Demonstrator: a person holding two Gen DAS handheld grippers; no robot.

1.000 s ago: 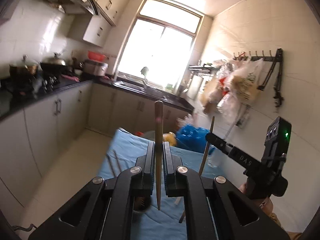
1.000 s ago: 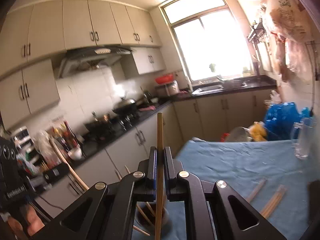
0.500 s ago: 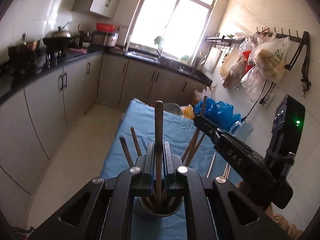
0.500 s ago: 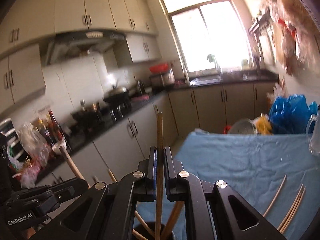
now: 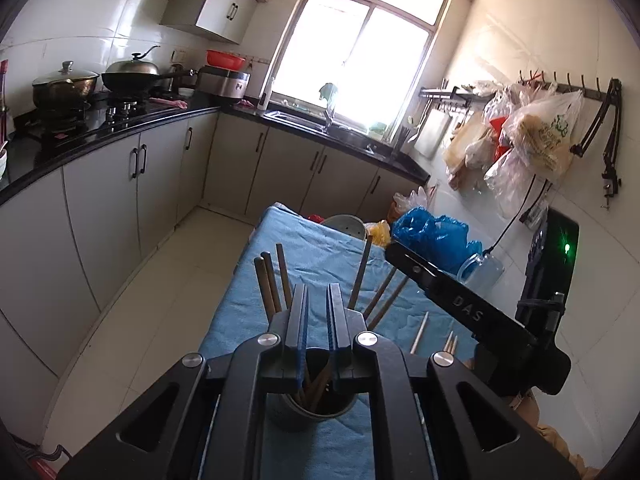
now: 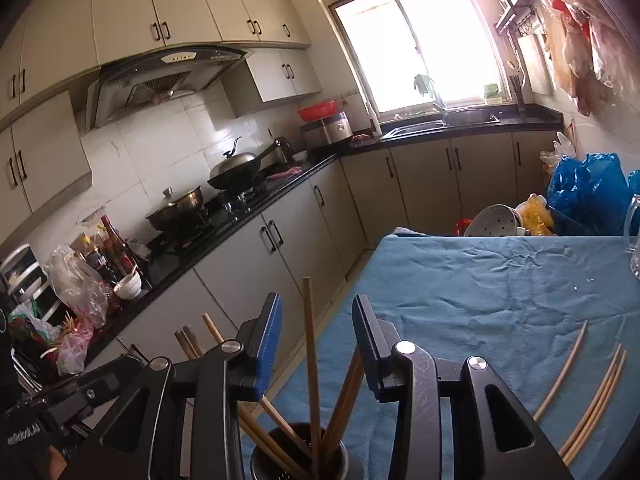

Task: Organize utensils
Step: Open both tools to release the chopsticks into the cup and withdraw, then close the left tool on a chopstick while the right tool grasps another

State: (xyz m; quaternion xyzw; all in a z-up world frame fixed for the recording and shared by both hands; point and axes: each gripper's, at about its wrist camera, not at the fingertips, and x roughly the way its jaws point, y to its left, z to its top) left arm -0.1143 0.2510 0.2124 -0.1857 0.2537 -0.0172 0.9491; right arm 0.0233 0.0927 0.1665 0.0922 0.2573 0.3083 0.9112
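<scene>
Hovering over the round metal utensil cup (image 6: 298, 458), the right gripper (image 6: 316, 336) stands released around one upright wooden chopstick (image 6: 310, 356). The left gripper (image 5: 317, 320) is parted too, gripping nothing. Pale chopsticks (image 6: 592, 396) lie at three o'clock on wrinkled blue cloth (image 6: 480, 280).

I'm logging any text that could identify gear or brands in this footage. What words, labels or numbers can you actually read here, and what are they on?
"DAS": white letters on the black arm of the right gripper, seen from the left wrist view.
Mirrored white lettering on the black body of the left gripper: too blurred to read.
Green print on the white plastic bag hanging from the wall hooks: illegible.
</scene>
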